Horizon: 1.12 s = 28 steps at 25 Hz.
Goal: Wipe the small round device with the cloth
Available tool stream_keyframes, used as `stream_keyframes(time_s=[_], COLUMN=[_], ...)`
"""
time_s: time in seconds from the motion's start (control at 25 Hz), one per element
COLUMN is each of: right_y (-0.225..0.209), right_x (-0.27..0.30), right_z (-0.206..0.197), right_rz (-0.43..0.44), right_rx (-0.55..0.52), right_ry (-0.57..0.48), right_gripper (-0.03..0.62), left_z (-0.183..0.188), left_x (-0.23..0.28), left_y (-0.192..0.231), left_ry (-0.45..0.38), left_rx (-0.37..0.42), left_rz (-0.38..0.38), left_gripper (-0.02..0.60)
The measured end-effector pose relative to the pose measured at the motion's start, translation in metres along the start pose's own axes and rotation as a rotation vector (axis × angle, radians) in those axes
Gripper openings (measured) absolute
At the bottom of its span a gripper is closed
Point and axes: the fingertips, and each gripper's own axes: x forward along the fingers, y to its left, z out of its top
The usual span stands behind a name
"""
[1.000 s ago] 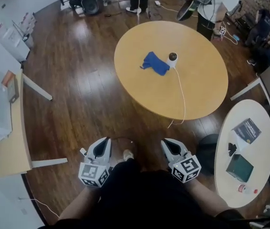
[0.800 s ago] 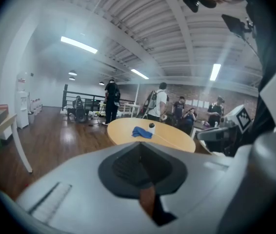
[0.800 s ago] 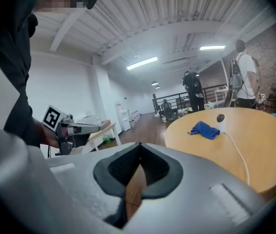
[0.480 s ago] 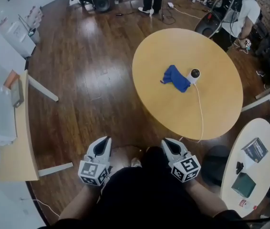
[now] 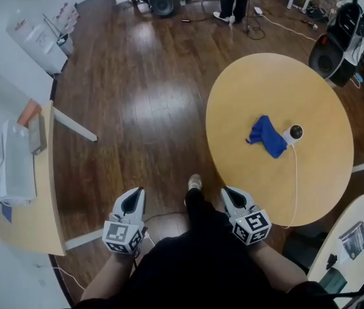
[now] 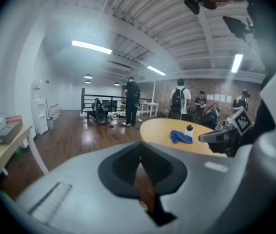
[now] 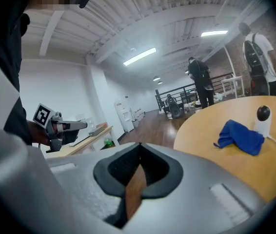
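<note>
The small round device (image 5: 294, 132) stands on the round bench (image 5: 246, 89), its white cable (image 5: 296, 179) trailing toward the near rim. The blue cloth (image 5: 267, 136) lies crumpled just beside it, on its left. Over the last second the bench has drawn nearer and slid to my right as I walk up; nothing on it has shifted. My left gripper (image 5: 135, 195) and right gripper (image 5: 228, 193) ride low at my waist, fingers clenched on nothing. Wiping hasn't begun, and I judge the cloth is my first grab.
</note>
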Motion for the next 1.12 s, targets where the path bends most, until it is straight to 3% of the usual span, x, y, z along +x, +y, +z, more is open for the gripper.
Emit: stream_keyframes(time_s=[0.24, 0.4, 0.52, 0.72, 0.92, 1.12], right_y=[-0.024, -0.059, -0.083, -0.133, -0.187, -0.204], right_x=[0.11, 0.164, 0.173, 0.154, 0.113, 0.078], right_z=[0.036, 0.064, 0.079, 0.087, 0.094, 0.072], right_rz=[0.033, 0.001, -0.045, -0.195, -0.413, -0.646], right_rx=[0.049, 0.081, 0.083, 0.15, 0.204, 0.257], right_ry=[-0.042, -0.069, -0.082, -0.078, -0.175, -0.25], right_gripper=[0.002, 0.002, 0.002, 0.002, 0.002, 0.002], left_z=[0.028, 0.075, 0.112, 0.164, 0.185, 0.186], left_x=[0.07, 0.14, 0.191, 0.252, 0.308, 0.355], left_y=[0.065, 0.081, 0.082, 0.046, -0.007, -0.062], left_ry=[0.091, 0.062, 0.043, 0.027, 0.041, 0.043], left_rx=[0.011, 0.083, 0.135, 0.135, 0.237, 0.346], left_rz=[-0.008, -0.074, -0.137, -0.31, -0.507, -0.759], left_gripper=[0.003, 0.003, 0.003, 0.003, 0.003, 0.003])
